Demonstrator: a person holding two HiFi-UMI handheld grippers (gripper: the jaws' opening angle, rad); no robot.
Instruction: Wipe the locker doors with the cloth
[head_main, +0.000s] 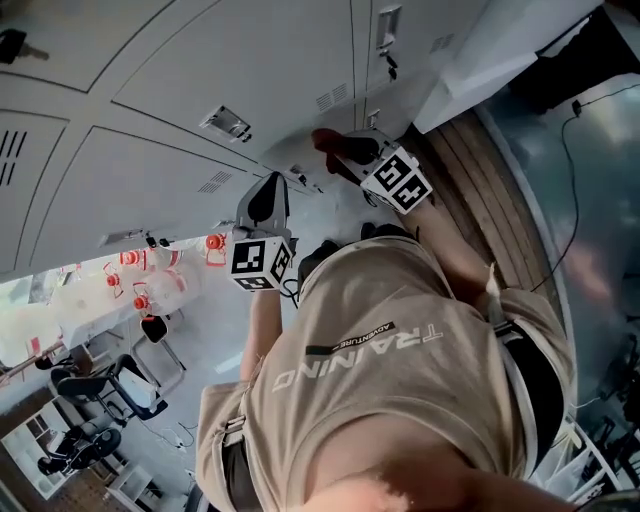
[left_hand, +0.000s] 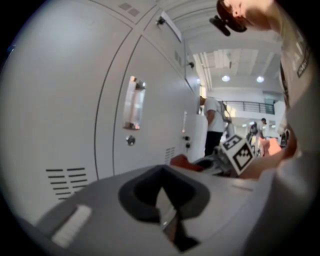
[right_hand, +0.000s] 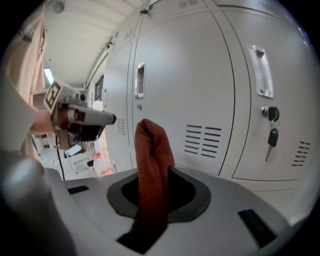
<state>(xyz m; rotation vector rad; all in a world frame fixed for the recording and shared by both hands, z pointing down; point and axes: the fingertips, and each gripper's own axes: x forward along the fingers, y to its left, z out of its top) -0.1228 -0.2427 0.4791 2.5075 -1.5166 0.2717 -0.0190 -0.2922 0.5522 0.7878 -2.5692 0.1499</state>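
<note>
Between jaws of right hand-held gripper (right_hand: 151, 222), red cloth (right_hand: 151, 160), upright

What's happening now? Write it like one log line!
right tool: shut on red cloth | left tool: shut, empty | locker doors: closed, facing both tools

Two grippers up: left gripper (head_main: 268, 188), right gripper (head_main: 345, 150). Two marker cubes, one on the left (head_main: 260, 260), one on the right (head_main: 398, 180). One red cloth (right_hand: 150, 165). On the near locker doors (right_hand: 190, 75), two handles: left handle (right_hand: 140, 80), right handle (right_hand: 260, 72). And one key (right_hand: 272, 138), hanging far right.
</note>
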